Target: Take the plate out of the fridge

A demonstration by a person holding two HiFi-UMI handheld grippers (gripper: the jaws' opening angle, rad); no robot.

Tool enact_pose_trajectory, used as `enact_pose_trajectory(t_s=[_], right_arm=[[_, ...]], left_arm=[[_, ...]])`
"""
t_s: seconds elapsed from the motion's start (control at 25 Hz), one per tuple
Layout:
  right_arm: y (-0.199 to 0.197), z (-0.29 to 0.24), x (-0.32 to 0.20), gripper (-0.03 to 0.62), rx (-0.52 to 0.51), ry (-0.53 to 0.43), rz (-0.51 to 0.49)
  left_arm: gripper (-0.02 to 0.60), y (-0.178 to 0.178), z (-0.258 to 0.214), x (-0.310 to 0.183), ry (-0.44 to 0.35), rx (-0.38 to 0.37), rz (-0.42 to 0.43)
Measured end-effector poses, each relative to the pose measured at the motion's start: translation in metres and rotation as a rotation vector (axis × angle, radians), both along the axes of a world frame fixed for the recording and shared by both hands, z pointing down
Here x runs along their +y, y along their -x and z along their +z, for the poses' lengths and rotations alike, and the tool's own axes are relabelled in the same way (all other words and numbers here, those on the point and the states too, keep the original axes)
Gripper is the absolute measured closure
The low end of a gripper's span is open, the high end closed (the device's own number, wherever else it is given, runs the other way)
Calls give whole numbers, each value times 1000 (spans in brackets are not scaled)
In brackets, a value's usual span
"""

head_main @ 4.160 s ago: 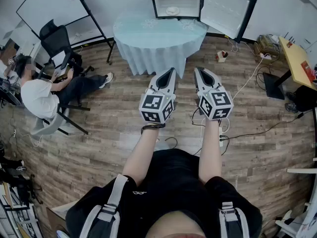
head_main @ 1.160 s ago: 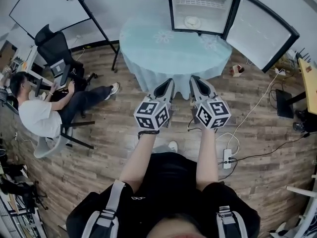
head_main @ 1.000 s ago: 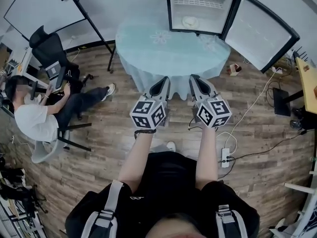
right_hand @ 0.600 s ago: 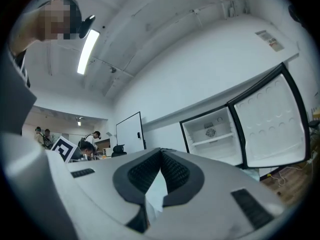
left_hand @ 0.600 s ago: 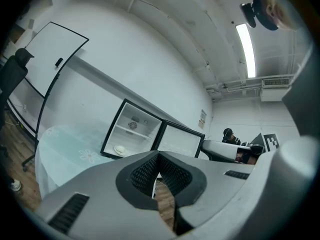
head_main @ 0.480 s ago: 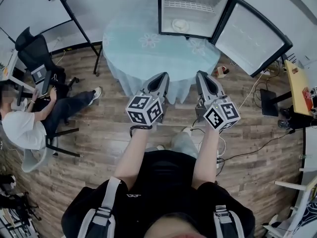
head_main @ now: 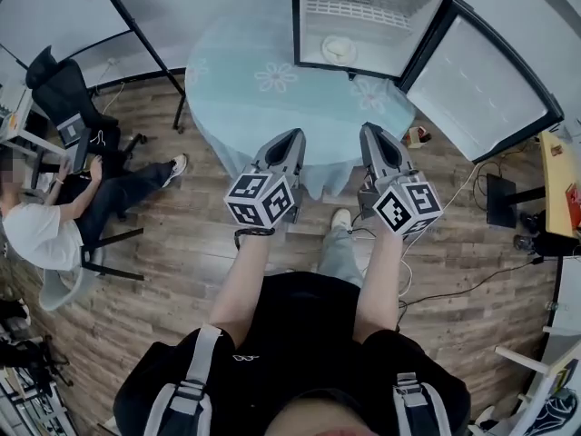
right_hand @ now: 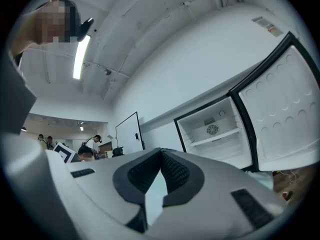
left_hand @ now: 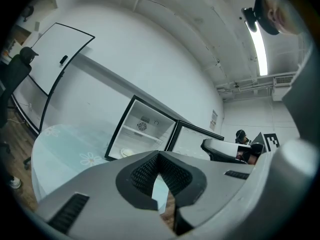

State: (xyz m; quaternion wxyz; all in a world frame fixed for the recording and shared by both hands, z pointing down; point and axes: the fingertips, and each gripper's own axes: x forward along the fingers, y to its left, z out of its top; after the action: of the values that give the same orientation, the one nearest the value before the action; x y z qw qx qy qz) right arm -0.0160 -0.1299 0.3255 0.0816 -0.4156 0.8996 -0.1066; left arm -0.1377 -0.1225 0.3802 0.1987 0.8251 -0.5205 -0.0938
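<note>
A small white plate (head_main: 340, 51) lies on the floor of the open mini fridge (head_main: 368, 21), which stands at the far side of a round table with a pale blue cloth (head_main: 272, 98). The left gripper view shows the plate (left_hand: 127, 153) in the fridge (left_hand: 145, 131) too. My left gripper (head_main: 292, 138) and right gripper (head_main: 372, 133) are held level side by side over the table's near edge, pointing at the fridge and well short of it. Both are shut with nothing between the jaws. In the right gripper view the fridge (right_hand: 217, 131) shows, the plate does not.
The fridge door (head_main: 481, 84) stands swung open to the right. A person sits on a chair (head_main: 50, 234) at the left, beside a whiteboard stand (head_main: 136, 25). Cables (head_main: 454, 203) run over the wooden floor at the right, near a desk (head_main: 563, 166).
Both grippers have moved forward toward the table and fridge, and now reach over the table's near edge. The fridge looks nearer and larger. The jaws have stayed shut.
</note>
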Motion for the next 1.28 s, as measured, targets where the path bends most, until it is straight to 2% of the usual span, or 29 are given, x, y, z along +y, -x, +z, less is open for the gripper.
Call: enact_pose_trajectory(t_s=[0.2,0.4,0.52,0.68,0.88,1.08,1.28], right_arm=[[-7,10,-45,588,-38,42,-10],[4,34,-67,588,-10,86,-30],[-19,61,-83,588,28,145,-4],[-64,60,-120,588,-32,167,59],[-58,58,-145,588,-66,156,-23],[-48,51,-175,588,-33,151,-103],[-68,41,-216,588,8,150,-116]], left_arm=[[576,-20,0,-34,0,-82,18],[577,-19,14,-63,24,-91,4],[575,-31,36,-82,75,-65,-3],[575,-59,46,-109,83,-60,7],[576,-74,49,-130,92,-90,-21],[575,-75,35,-169,89,-87,-74],[575,-105,19,-210,65,-66,-74]])
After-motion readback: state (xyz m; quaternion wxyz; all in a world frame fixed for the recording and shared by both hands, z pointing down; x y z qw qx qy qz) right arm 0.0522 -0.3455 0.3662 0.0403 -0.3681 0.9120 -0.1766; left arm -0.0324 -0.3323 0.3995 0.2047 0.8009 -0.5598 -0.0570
